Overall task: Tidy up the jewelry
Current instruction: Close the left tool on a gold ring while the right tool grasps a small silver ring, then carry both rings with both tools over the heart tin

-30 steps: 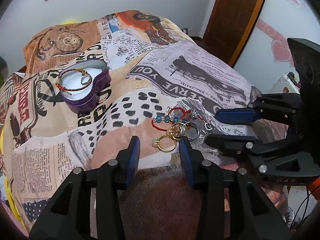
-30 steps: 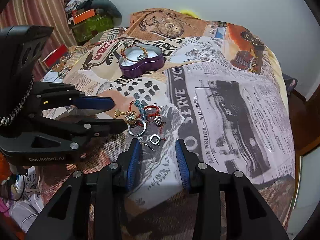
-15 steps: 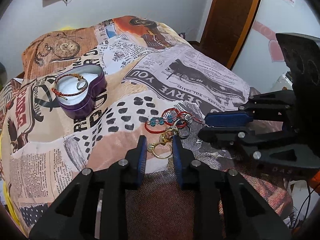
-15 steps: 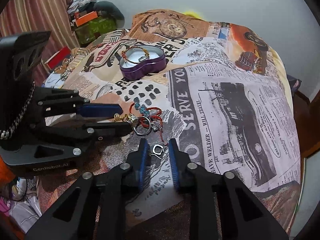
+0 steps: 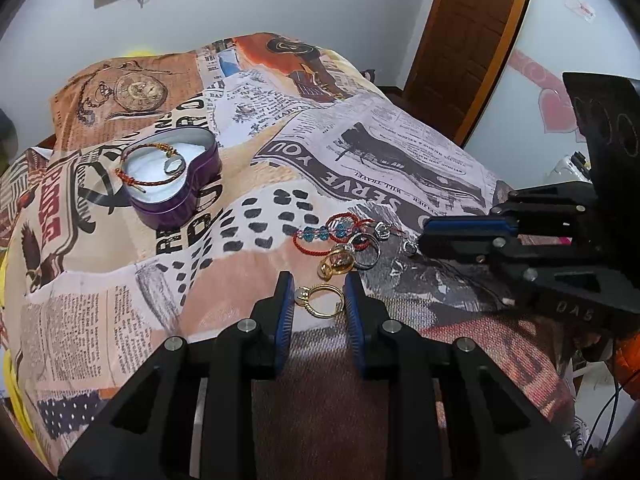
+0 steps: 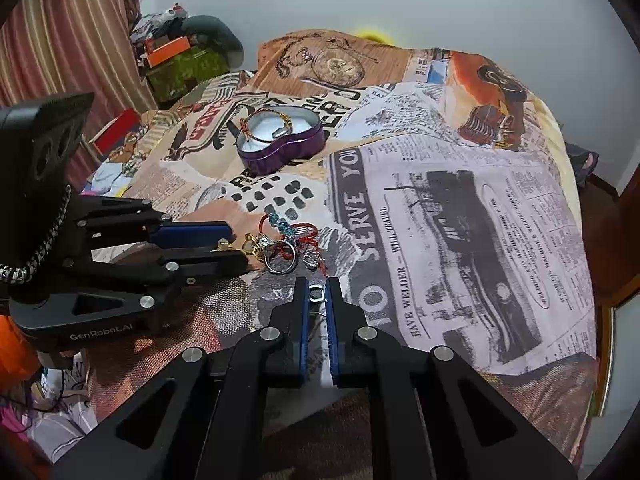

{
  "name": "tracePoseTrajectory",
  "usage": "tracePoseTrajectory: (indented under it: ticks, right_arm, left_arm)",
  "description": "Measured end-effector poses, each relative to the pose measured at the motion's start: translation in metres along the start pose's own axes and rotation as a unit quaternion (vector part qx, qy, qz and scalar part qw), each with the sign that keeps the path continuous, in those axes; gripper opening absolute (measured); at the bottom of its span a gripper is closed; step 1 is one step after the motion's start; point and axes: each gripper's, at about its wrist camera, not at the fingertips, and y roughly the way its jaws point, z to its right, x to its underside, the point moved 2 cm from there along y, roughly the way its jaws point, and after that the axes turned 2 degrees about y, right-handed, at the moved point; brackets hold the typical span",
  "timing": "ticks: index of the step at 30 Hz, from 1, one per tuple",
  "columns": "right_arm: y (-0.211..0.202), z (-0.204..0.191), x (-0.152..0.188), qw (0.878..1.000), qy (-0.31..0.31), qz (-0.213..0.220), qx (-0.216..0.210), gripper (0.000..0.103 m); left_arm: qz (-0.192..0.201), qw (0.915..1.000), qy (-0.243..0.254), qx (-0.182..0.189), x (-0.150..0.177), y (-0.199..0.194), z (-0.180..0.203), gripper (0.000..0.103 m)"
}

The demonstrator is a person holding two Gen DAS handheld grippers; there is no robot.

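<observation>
The left gripper (image 5: 319, 295) stands low over the printed bedspread (image 5: 400, 168), and its blue pads are on both sides of a gold ring (image 5: 322, 300); the pads seem to touch the ring, so it grips it, and its jaws were closing a moment ago. The right gripper (image 6: 317, 293) has just closed its jaws on a small silver ring (image 6: 316, 293). Between the two grippers lies the rest of the jewelry pile (image 5: 344, 244): a red cord bracelet with blue beads (image 5: 320, 235), a silver ring and a gold piece, all touching. The purple heart-shaped tin (image 5: 176, 182) stands well apart, farther up the bed, open, with a cord bracelet (image 5: 148, 164) and a ring inside. The bedspread between pile and tin is free, and the bed edge is just beside both grippers
</observation>
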Motion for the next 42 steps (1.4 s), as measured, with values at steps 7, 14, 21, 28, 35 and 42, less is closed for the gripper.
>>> tracePoseTrajectory:
  ticks: [7,14,21,28,35,42]
  right_arm:
    - [-0.006,0.004,-0.002,1.0,0.019,-0.01,-0.02,0.011]
    - [0.01,-0.002,-0.014,1.0,0.0,-0.014,0.002,0.021]
    - [0.029,-0.003,-0.018,1.0,-0.013,-0.021,0.008,0.021]
    - [0.017,-0.007,-0.023,1.0,-0.014,-0.005,-0.001,0.012]
    - [-0.014,-0.009,-0.039,0.999,-0.009,0.035,-0.004,0.012]
    - [-0.038,-0.018,-0.061,0.997,-0.023,0.071,0.0,0.012]
  left_arm:
    - [0.004,0.9999,-0.003,-0.012,0.007,-0.011,-0.003,0.025]
    - [0.01,0.9997,-0.015,-0.015,0.009,-0.018,-0.012,0.025]
    - [0.011,0.9995,-0.021,-0.018,0.01,-0.02,-0.017,0.025]
    - [0.018,0.9993,-0.026,-0.02,0.007,-0.024,-0.02,0.025]
    - [0.035,0.9987,-0.024,-0.028,0.0,-0.037,-0.019,0.025]
    - [0.063,0.997,-0.017,-0.042,-0.014,-0.057,-0.022,0.025]
